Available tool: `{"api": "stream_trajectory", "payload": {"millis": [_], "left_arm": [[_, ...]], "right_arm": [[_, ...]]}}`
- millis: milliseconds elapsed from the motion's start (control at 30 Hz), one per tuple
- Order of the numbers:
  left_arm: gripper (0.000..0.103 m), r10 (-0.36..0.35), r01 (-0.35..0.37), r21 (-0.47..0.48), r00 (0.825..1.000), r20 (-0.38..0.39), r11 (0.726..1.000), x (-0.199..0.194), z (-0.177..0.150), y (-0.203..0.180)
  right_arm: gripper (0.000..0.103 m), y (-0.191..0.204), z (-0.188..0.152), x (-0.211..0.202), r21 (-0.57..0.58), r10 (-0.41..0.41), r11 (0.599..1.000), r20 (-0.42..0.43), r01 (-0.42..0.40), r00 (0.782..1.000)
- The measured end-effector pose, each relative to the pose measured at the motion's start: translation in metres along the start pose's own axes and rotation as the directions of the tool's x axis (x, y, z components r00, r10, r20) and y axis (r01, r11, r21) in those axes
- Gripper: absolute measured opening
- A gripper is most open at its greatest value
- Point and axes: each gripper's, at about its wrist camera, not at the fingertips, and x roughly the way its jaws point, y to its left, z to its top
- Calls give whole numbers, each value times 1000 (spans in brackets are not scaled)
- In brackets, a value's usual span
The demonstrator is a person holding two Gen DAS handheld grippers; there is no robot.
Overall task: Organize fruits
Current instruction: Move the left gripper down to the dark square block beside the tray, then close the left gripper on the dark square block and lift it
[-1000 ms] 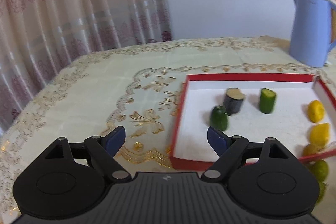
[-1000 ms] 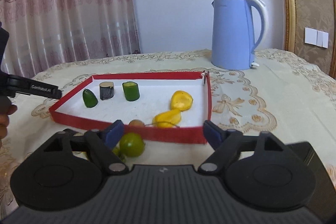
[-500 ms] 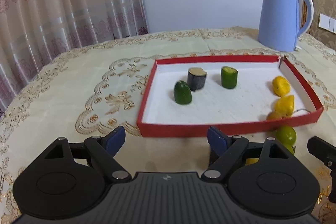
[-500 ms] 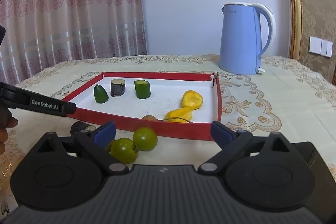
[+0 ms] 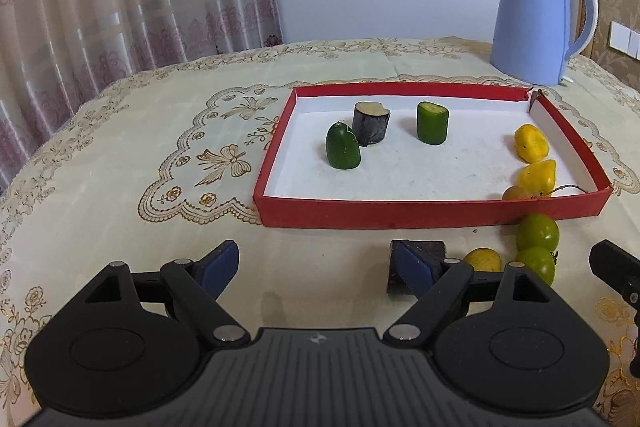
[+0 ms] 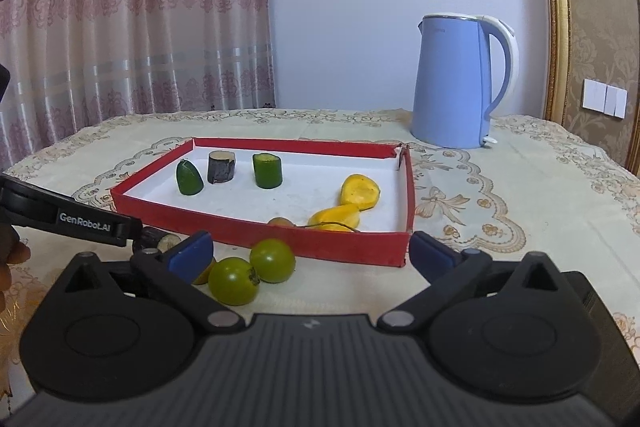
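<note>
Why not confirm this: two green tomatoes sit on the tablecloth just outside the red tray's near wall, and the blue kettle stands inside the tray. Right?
One thing is wrong: the blue kettle does not stand inside the red tray; it stands on the tablecloth beyond the tray's far corner, as the right wrist view shows. The two green tomatoes do sit just outside the near wall.

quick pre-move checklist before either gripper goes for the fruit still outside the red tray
1. Right gripper open, its jaws just widened, nothing between them: ok.
2. Left gripper open and empty: ok.
3. Two green tomatoes on the cloth, unobstructed ahead of the right gripper: ok.
4. Dark chunk free of the left gripper's finger: cannot tell, the finger overlaps it.
5. Bare floor left in the red tray: ok.
6. Grippers apart from each other: ok, though close.
</note>
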Motion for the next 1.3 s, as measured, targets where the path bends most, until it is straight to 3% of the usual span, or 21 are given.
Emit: {"api": "stream_trajectory", "payload": {"millis": [200,333,400,733,833,1033,1300], "left_arm": [[86,13,-13,26,1000,19,1000,0,1,-8],[86,-93,93,2,996,-5,996,-2,1,-8],[86,-113,113,6,994,10,994,-5,1,-11],[85,-88,90,53,995,-38,995,14,-4,-27],[75,-80,82,59,996,-48,995,16,-5,-29],[74,-83,87,61,995,-59,994,20,-5,-31],[64,-91,95,63,993,-70,993,25,-7,-33]], "right_arm": [[103,1,-2,1,-11,-12,1000,-4,12,1000],[103,0,-2,0,-17,-17,1000,-2,17,1000],[103,-1,-2,0,-15,-18,1000,-2,18,1000],[103,-3,-4,0,-9,-26,1000,-4,26,1000],[103,-4,-4,1,-4,-30,1000,-6,30,1000],[103,-5,-5,2,0,-30,1000,-9,30,1000],[103,-5,-7,3,-3,-28,1000,-15,28,999]]}}
